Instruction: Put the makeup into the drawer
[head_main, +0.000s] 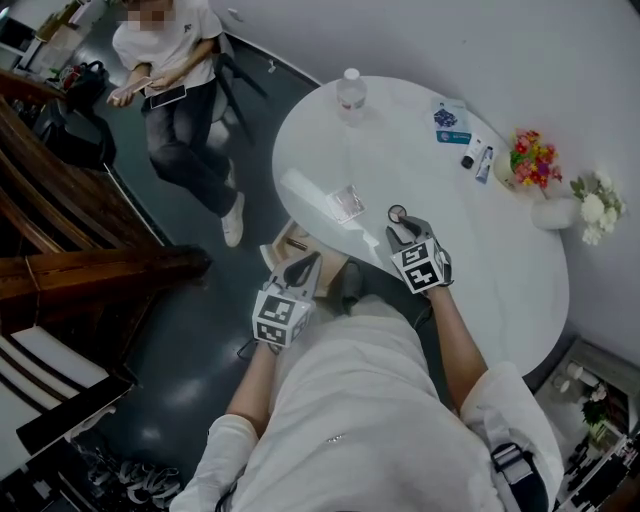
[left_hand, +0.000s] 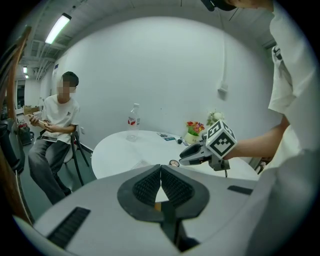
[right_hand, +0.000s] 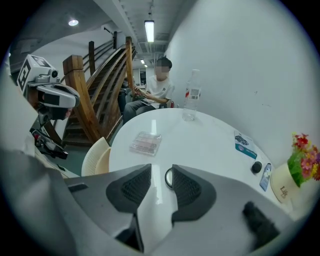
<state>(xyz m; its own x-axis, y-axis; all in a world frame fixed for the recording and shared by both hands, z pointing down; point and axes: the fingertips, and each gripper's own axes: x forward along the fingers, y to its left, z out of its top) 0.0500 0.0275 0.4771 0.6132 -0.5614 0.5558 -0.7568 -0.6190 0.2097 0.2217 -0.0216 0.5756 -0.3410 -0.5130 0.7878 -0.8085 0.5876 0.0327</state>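
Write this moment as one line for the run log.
left gripper: shut, empty | right gripper: open, round compact just ahead of jaws, not gripped | palette: lying on table

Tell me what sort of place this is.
Probably an indoor office or studio lounge: a round white table with flowers, a wooden staircase beside it, and a ceiling strip light.

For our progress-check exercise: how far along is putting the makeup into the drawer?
Done: nothing visibly; the palette and round compact both lie on the table. In hand: nothing; right gripper open just at the compact, left gripper shut, empty. Left: grasping and stowing both.
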